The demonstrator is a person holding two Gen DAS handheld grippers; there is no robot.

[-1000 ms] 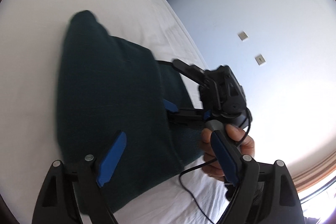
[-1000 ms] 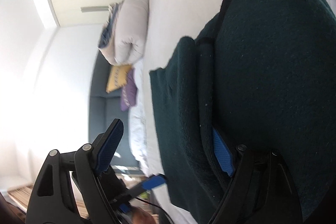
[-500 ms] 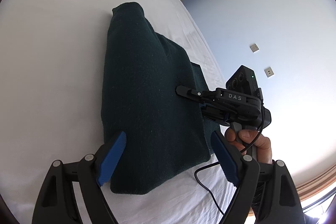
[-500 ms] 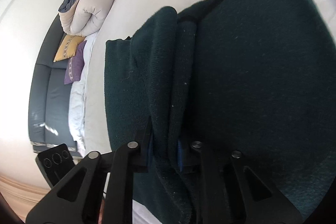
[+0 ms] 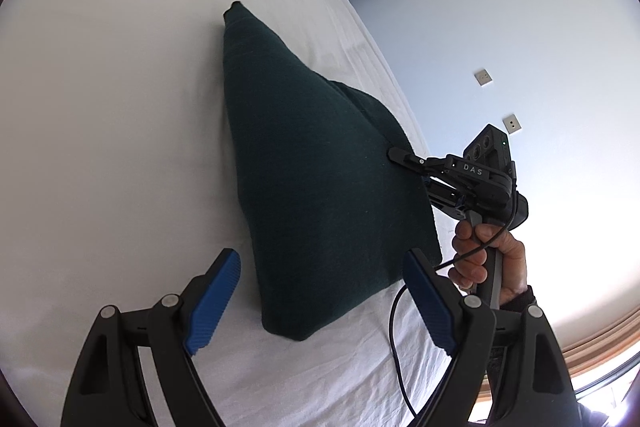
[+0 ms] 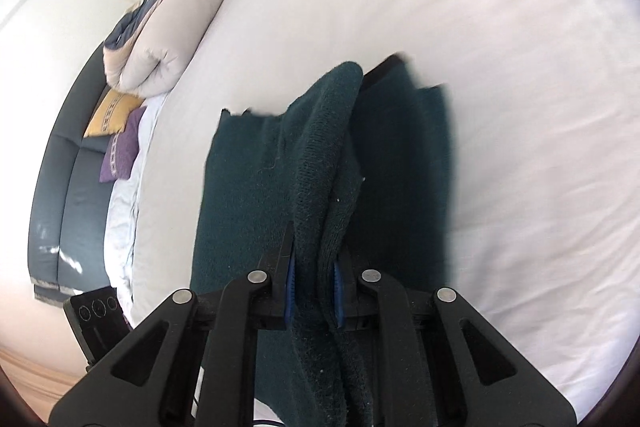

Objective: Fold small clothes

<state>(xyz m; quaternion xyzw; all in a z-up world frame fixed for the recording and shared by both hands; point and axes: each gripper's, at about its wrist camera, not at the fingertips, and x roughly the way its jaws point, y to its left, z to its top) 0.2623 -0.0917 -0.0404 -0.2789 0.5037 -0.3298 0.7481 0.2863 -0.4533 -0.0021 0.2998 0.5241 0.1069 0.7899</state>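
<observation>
My right claw [image 6: 314, 291] is clamped tight on a bunched ridge of the dark green sweater [image 6: 320, 163], its blue pads [image 6: 289, 287] pressed into the knit from both sides with thick folds squeezed between them. From the left camera I see that claw [image 5: 400, 157] reaching in from the right side and biting the sweater's [image 5: 320, 179] right edge, with the hand [image 5: 488, 259] gripping its handle just off the bed's side and a black cable [image 5: 396, 331] looping down over the sheet.

My left claw [image 5: 320, 303] hangs wide open above the near end of the sweater, holding nothing; one blue pad [image 5: 212, 301] sits over bare sheet to the left, the other over the garment's near right corner.

The sweater lies on the white bed [image 5: 100, 107], folded into a long shape that narrows to a point at the far end. Its left edge runs straight and clean; the near corner is rounded and rests flat. The sheet is open on the left and beyond the far tip. On the right, the bed's edge comes close to the garment.

In the right camera, a rolled duvet [image 6: 160, 39] and two cushions [image 6: 116, 127] sit well apart at the far side, by a dark sofa [image 6: 64, 187].
</observation>
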